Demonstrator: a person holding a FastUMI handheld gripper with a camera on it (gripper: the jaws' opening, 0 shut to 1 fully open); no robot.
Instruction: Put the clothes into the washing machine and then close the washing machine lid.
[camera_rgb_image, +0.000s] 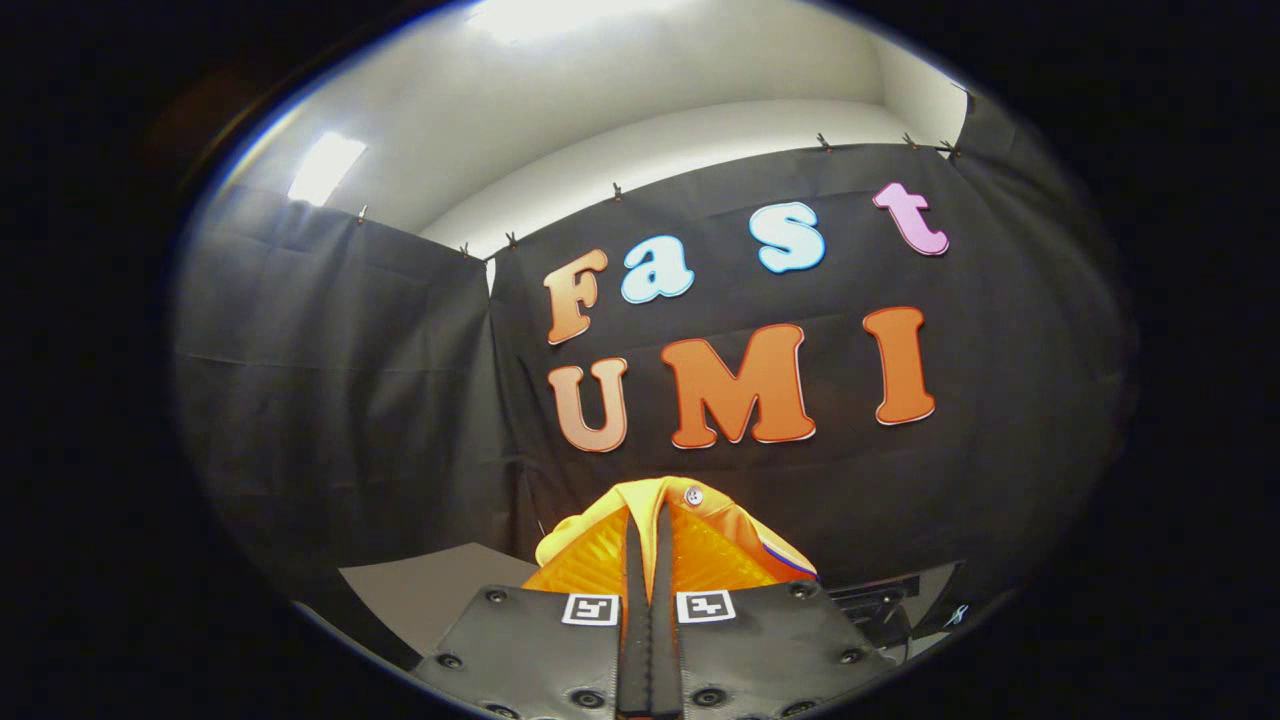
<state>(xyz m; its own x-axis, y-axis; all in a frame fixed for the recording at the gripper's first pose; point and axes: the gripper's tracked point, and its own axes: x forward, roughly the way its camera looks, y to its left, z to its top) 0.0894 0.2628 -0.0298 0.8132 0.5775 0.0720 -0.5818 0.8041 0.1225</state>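
Black cloth wall (330, 400) behind; tool (648, 530) pinching yellow-orange garment (700, 545), lifted.

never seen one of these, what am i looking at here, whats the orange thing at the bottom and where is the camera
The camera rides on a hand-held gripper and looks forward along its two fingers, the narrow strips at the bottom that run up the middle. A person carries the tool; there is no robot arm. The lens is a fisheye, so everything bends.

The fingers are closed together, pinching an orange and yellow garment with a small button near its top. The cloth bunches around and ahead of the fingers, lifted up in front of the black booth wall. The two small square patterns beside the fingers are marker tags.

A grey surface sits low beyond the gripper's left side. Something dark lies low on the other side, too unclear to name.
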